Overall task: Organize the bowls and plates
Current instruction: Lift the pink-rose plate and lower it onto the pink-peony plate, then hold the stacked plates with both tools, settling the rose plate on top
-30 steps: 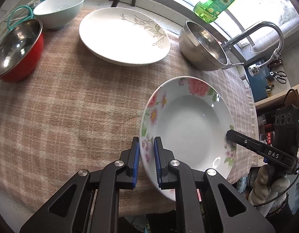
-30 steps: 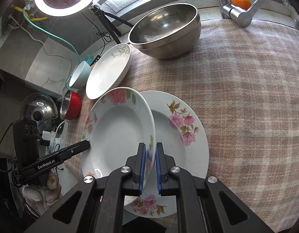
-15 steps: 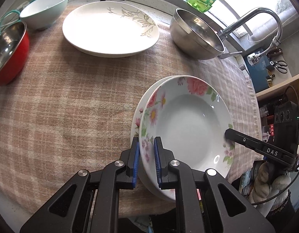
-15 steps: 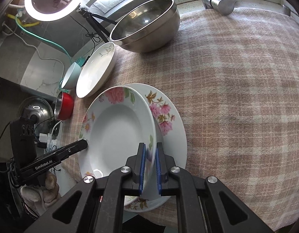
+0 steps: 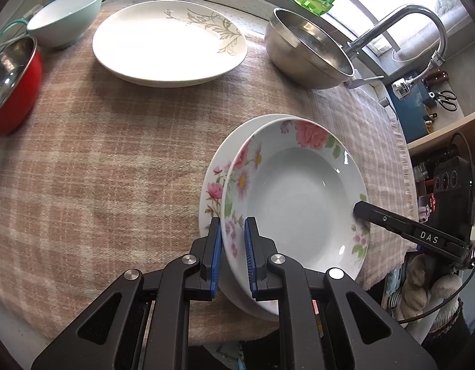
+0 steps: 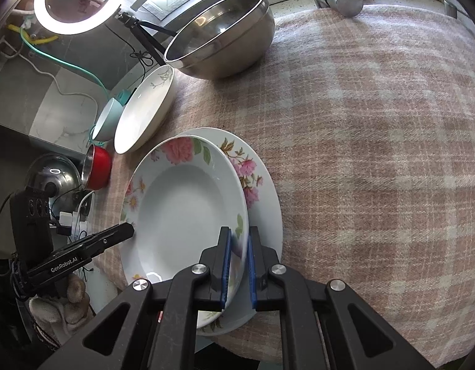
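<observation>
Both grippers were clamped on the same deep white floral-rimmed plate (image 5: 296,197), one on each side of its rim. Left gripper (image 5: 232,256) pinched the rim between its blue pads; right gripper (image 6: 237,265) did the same on the opposite edge, and its black finger showed across the dish in the left wrist view.

The held plate sat over a flatter white plate with pink flower print (image 6: 262,185) lying on the pink-and-beige checked tablecloth (image 5: 114,160), near the cloth's edge. It was offset, so the lower plate showed as a crescent on one side. Full contact between the two couldn't be confirmed.

Farther back on the cloth: large white plate with grey leaf motif (image 5: 169,46), stainless steel mixing bowl (image 5: 308,52), pale mint ceramic bowl (image 5: 67,15), red bowl with steel interior (image 5: 12,83).
</observation>
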Available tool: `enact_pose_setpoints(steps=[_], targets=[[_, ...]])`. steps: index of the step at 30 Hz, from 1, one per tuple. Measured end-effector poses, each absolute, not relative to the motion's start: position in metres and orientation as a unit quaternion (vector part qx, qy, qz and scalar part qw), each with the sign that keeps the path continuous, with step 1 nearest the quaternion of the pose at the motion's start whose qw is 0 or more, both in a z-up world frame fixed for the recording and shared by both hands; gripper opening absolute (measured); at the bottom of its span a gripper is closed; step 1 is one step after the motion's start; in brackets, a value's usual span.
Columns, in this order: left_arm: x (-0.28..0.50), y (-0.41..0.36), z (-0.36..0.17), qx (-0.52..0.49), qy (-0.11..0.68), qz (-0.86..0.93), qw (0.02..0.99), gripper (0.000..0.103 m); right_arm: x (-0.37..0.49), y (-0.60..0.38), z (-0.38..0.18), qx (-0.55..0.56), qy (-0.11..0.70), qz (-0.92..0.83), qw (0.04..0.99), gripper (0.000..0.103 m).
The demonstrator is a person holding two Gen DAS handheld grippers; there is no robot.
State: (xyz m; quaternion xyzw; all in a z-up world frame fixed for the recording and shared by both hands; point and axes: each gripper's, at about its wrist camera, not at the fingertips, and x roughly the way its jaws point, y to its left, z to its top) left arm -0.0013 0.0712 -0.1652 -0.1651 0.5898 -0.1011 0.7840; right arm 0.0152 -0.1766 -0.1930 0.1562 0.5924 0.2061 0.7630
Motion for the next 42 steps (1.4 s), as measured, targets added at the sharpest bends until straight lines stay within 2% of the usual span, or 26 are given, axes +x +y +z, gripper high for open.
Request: enact_pose_setpoints(steps=[9,16,22,42], targets=[[-0.001,0.068,-0.166,-0.160,0.594,-0.107,0.781,0.013,0.015,-0.178,-0.191,0.149,0.598,0.204,0.761,0.011],[0.000,0.064,-0.164,-0.146,0.594,-0.104,0.784,0.013,0.015,-0.169,-0.188,0.115,0.600,0.204,0.765,0.014],[-0.001,0.053,-0.162,-0.096,0.589,-0.102,0.796,0.014,0.015,-0.163,-0.186,0.083,0.598,0.202,0.771,0.014],[-0.001,0.048,-0.162,-0.066,0.590,-0.101,0.798,0.016,0.017,-0.144,-0.183,0.012,0.600,0.193,0.776,0.017]])
